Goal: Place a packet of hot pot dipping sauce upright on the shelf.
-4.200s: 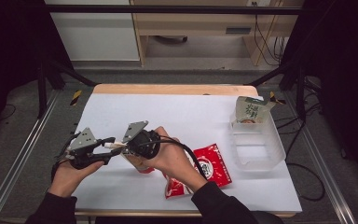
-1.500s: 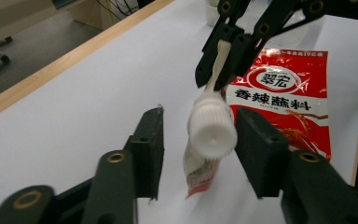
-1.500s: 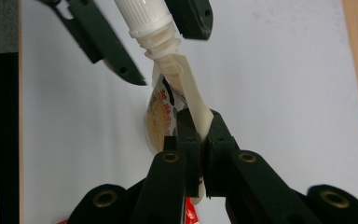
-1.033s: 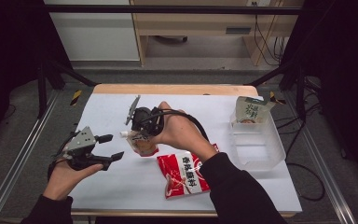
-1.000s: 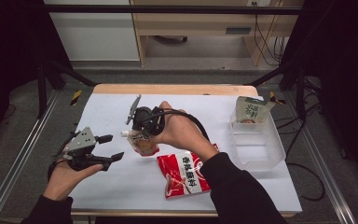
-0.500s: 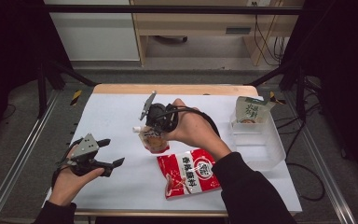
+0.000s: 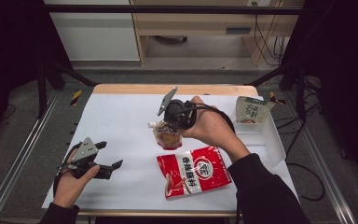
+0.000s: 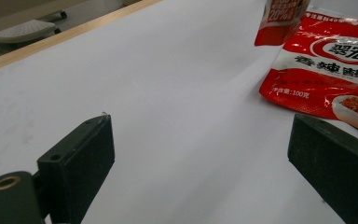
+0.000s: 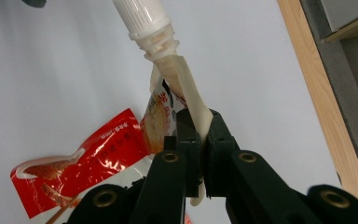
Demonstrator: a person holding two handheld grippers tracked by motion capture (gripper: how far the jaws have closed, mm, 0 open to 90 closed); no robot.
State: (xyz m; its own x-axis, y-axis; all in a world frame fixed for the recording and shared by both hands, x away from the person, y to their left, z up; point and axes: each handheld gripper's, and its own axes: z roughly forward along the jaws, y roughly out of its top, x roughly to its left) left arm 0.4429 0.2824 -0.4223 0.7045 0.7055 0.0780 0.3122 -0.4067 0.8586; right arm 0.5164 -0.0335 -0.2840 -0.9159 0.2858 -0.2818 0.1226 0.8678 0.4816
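Right gripper (image 7: 169,127) pinches the spout pouch (image 7: 167,136) by its white top seam, mid tabletop (image 7: 121,121), cap (image 9: 141,16) pointing away. Left gripper (image 7: 106,161) spread wide, holding nothing, nr front-left corner. Red packet (image 7: 194,170) w/ Chinese text lies flat nr front edge; "100克" readable, pouch shows "20%".

The white table (image 7: 121,121) is evenly lit from above; surroundings stay dark, glare marks the red packet (image 7: 193,170).
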